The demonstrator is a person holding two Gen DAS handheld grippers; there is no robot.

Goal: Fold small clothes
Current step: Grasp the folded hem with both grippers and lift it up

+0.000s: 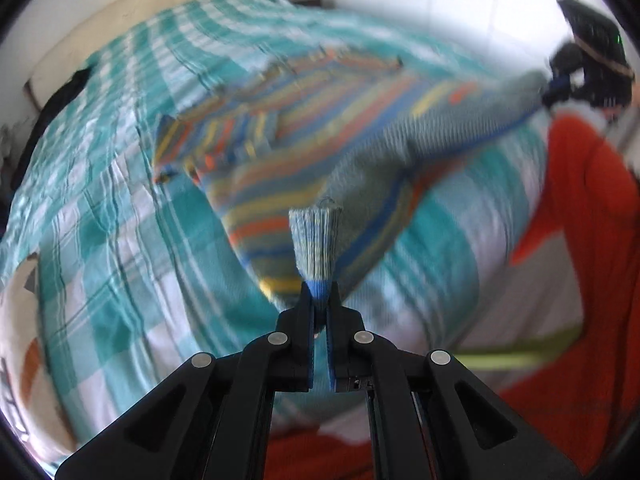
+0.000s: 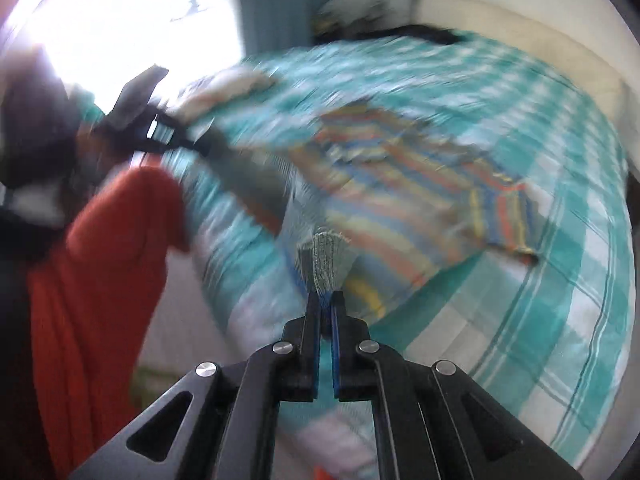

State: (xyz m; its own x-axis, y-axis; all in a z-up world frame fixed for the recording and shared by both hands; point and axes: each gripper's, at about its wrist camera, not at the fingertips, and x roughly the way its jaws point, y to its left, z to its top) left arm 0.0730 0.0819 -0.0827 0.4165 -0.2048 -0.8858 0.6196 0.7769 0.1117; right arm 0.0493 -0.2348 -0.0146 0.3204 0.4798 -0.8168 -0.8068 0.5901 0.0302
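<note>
A small striped shirt [image 1: 320, 120] in blue, orange, yellow and grey is stretched above a teal checked bed cover [image 1: 120, 220]. My left gripper [image 1: 320, 296] is shut on its ribbed hem corner. My right gripper [image 2: 326, 300] is shut on the other hem corner, and shows far right in the left wrist view [image 1: 560, 88]. The shirt [image 2: 400, 184] hangs between the two, its far sleeve end lying on the bed cover [image 2: 560, 300]. My left gripper shows at the left in the right wrist view [image 2: 188, 140]. Both views are blurred by motion.
The person's orange clothing [image 1: 580, 220] is at the right, and shows at the left in the right wrist view [image 2: 100, 280]. A cream headboard [image 2: 520, 40] runs along the far side of the bed. A white printed garment [image 1: 20, 340] lies at the left edge.
</note>
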